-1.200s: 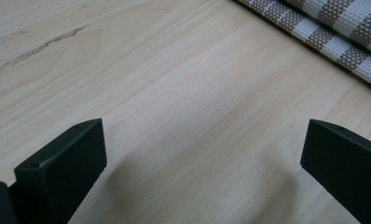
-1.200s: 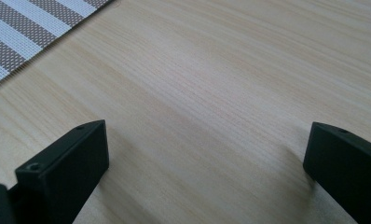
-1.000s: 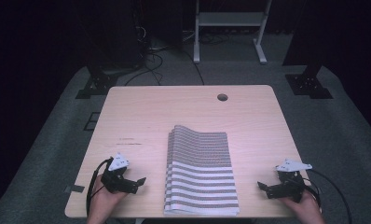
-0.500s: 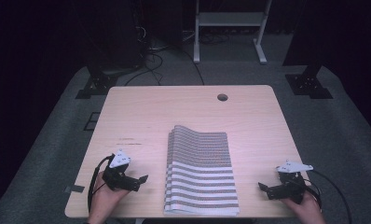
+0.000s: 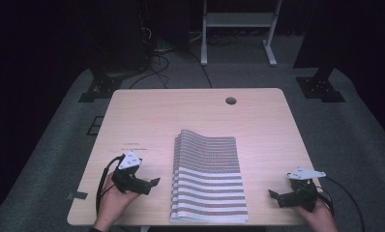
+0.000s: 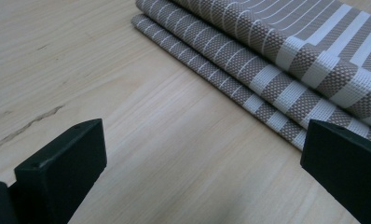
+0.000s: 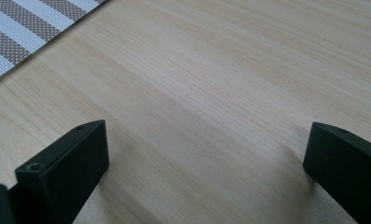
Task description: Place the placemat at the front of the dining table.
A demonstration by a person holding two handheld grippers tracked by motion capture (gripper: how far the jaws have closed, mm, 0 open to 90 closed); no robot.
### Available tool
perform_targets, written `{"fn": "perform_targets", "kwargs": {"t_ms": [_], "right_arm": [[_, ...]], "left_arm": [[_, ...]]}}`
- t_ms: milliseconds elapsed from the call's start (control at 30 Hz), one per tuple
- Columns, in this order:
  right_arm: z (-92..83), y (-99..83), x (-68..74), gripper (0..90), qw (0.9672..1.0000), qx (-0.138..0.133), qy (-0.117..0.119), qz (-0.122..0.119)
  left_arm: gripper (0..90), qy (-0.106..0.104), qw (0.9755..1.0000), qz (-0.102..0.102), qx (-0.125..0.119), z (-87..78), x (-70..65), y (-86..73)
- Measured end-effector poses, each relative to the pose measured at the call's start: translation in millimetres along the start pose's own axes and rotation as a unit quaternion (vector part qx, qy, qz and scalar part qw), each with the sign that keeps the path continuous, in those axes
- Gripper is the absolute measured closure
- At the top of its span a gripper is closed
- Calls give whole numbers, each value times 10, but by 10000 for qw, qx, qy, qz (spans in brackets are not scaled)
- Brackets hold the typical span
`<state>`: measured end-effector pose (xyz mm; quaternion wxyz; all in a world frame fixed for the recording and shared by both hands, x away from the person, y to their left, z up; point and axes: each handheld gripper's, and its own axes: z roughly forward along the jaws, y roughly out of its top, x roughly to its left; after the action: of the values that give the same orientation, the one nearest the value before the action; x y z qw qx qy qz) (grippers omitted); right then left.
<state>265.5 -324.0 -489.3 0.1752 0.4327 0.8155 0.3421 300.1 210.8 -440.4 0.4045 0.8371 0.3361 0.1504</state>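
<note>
A folded brown-and-white striped cloth (image 5: 207, 176) lies on the near middle of the wooden table (image 5: 195, 116), its near edge at the table's front. My left gripper (image 5: 153, 183) rests low on the table just left of the cloth, open, jaws pointing at the cloth's layered left edge (image 6: 277, 74). My right gripper (image 5: 273, 196) sits near the front right corner, open, jaws pointing left toward the cloth, whose corner (image 7: 20, 28) shows at the upper left of the right gripper view. Nothing lies between either pair of jaws.
A round cable hole (image 5: 230, 101) is in the table's far side. Bare wood lies around the cloth. Beyond the table are a white stand (image 5: 239, 29), dark equipment legs (image 5: 321, 84) and cables on a grey floor (image 5: 181, 72).
The right gripper has shifted slightly toward the table's front edge. The left gripper and the cloth have hardly moved.
</note>
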Motion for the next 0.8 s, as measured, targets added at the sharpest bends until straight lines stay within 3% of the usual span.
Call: {"fn": "perform_targets", "kwargs": {"t_ms": [800], "right_arm": [[10,11,-1,0,10000,4,-10,3]], "left_arm": [[0,-384,9989,223,-135,148,-166,308]]}}
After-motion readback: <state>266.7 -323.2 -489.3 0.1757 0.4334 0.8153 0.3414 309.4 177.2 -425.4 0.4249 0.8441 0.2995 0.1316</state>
